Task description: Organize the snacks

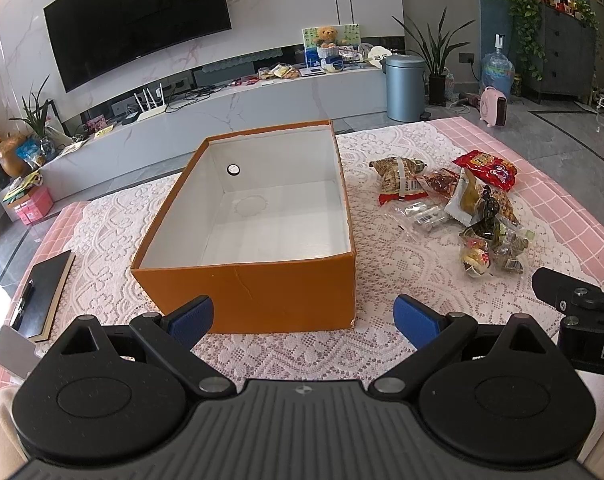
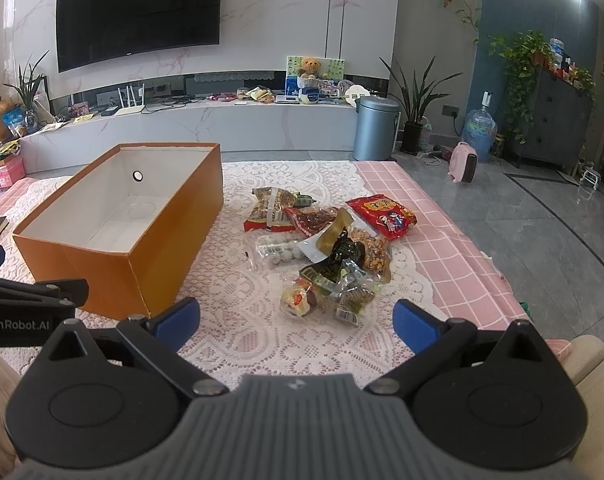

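None of the snacks are in the orange box yet; they sit mid-frame. The left gripper and right gripper are wide open, holding nothing.

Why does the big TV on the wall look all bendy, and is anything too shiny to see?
In the left wrist view the fisheye lens bows the TV and the corners go dark; the orange box stays sharp. In the right wrist view the TV curves less, the snacks look crisp though their clear wrappers glint, and a bright lamp glares in the top right corner.
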The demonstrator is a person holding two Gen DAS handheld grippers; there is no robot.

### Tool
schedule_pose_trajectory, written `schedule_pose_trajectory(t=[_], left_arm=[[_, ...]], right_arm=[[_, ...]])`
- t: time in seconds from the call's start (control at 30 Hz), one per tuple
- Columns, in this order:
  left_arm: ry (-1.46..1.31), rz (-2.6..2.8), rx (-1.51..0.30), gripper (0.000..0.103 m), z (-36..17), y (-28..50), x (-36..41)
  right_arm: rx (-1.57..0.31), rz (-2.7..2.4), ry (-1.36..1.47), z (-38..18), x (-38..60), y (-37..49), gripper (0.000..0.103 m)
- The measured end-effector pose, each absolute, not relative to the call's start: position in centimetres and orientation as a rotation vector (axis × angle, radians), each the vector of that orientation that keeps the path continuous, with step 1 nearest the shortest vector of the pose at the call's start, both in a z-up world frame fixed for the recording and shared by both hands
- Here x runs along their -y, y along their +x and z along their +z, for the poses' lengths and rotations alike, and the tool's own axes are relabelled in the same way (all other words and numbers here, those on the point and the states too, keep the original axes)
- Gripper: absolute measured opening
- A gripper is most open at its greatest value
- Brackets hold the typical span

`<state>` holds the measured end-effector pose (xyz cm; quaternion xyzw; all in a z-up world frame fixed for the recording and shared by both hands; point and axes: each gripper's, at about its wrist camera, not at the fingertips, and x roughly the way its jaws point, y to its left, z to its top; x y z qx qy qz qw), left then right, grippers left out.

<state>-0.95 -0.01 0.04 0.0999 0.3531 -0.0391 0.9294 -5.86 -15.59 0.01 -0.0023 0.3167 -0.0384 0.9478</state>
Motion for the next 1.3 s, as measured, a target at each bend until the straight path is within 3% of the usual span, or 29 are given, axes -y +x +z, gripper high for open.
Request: schedule_pose_trajectory(t=[0.6, 0.7, 0.8, 0.87, 0.97, 1.03, 1.2, 1.3], left_arm=[[0.167, -0.236, -0.675, 0.100, 1.1, -1.1, 1.3], [0.143, -0.280, -0.691, 0.091, 1.2, -0.5, 1.9], [0.117, -0.333, -0.717, 0.074, 1.2, 0.3, 2.7], [0.104, -0.356, -0.730, 0.056, 1.1, 0.9, 3.3], [0.094, -0.399, -0.755, 0.044, 0.6, 1.8, 4.5], [0.082, -0.429, -0.773, 0.043, 0.4, 2.3, 5.3], [0.050, -0.448, -0.784, 0.043, -0.6, 3.9, 7.0], [0.022, -0.463, -0.839, 0.056, -1.4, 5.4, 7.8]], right_arm=[[-0.597, -0.049, -0.054, 0.3, 16.1, -5.9, 0.099], [-0.569, -0.040, -0.068, 0.3, 17.3, -5.7, 0.099], [-0.566, -0.036, -0.101, 0.2, 18.6, -5.3, 0.083], [-0.591, -0.051, -0.117, -0.2, 19.6, -4.6, 0.075], [-0.632, -0.073, -0.082, -0.8, 21.7, -3.6, 0.061], [-0.662, -0.081, -0.042, -1.2, 23.2, -2.7, 0.055], [-0.730, -0.074, 0.060, -2.5, 25.8, -0.6, 0.055], [-0.763, -0.061, 0.106, -3.6, 26.7, 0.9, 0.055]])
